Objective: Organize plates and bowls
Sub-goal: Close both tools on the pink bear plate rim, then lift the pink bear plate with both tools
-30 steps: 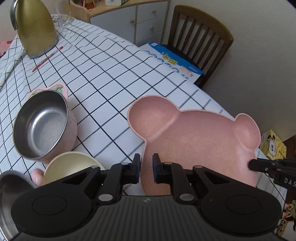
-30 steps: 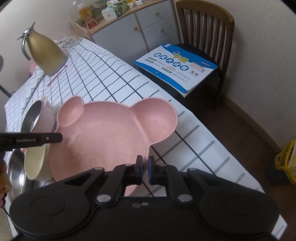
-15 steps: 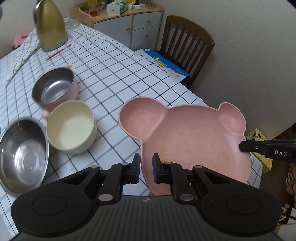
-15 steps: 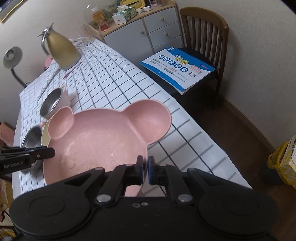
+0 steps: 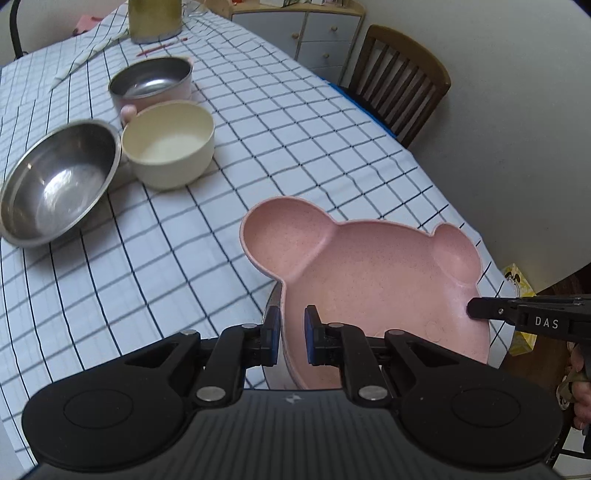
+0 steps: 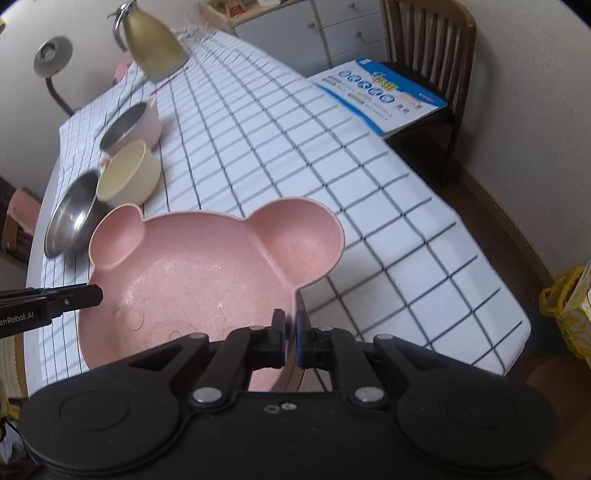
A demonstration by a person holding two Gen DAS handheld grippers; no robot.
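A pink bear-shaped plate (image 5: 369, 280) hangs over the near end of the checked table (image 5: 184, 258). My left gripper (image 5: 291, 338) is shut on its left rim. My right gripper (image 6: 290, 339) is shut on the opposite rim, below one ear; its tip (image 5: 476, 308) also shows in the left wrist view. Farther up the table stand a steel bowl (image 5: 55, 184), a cream bowl (image 5: 168, 144) and a pink-walled steel bowl (image 5: 151, 81), close together in a row. The same plate (image 6: 192, 273) fills the right wrist view.
A gold kettle (image 6: 153, 44) stands at the table's far end. A wooden chair (image 5: 399, 81) with a blue booklet (image 6: 380, 92) sits beside the table, and a grey cabinet (image 5: 299, 26) behind it. A yellow bag (image 6: 569, 306) lies on the floor.
Both grippers have carried the pink plate back toward the near end of the table. The three bowls now lie farther away, up and to the left.
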